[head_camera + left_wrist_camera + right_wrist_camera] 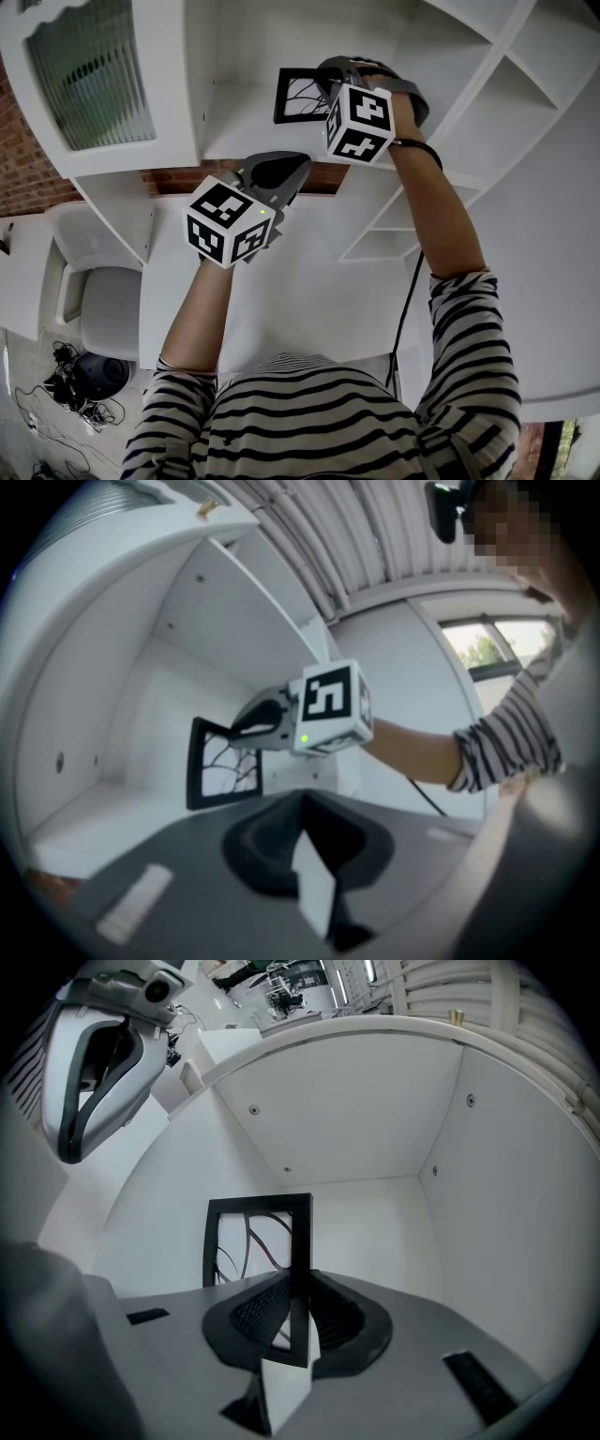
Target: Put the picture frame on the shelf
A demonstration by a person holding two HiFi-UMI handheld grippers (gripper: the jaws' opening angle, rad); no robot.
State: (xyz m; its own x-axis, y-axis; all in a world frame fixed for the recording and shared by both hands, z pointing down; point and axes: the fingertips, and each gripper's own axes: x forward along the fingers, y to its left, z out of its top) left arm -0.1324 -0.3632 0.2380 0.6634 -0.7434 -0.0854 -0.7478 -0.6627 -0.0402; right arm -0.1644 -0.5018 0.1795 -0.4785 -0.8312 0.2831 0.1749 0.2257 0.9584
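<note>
The picture frame (296, 96) is black with a branch-like line pattern and stands upright inside a white shelf compartment (244, 56). My right gripper (324, 91) is shut on its right side bar; in the right gripper view the jaws clamp that bar, and the frame (253, 1239) rises in front of the compartment's back wall. Whether its bottom edge touches the shelf floor I cannot tell. My left gripper (300, 166) hangs lower, outside the compartment, shut and empty. In the left gripper view its jaws (302, 801) meet, with the frame (221, 763) and right gripper (246, 726) beyond.
A cabinet door with ribbed glass (89, 75) stands at the left of the compartment. More white shelf cells (487, 122) run along the right. A brick wall (28, 164) shows at the left, with cables and a dark object (89, 375) on the floor below.
</note>
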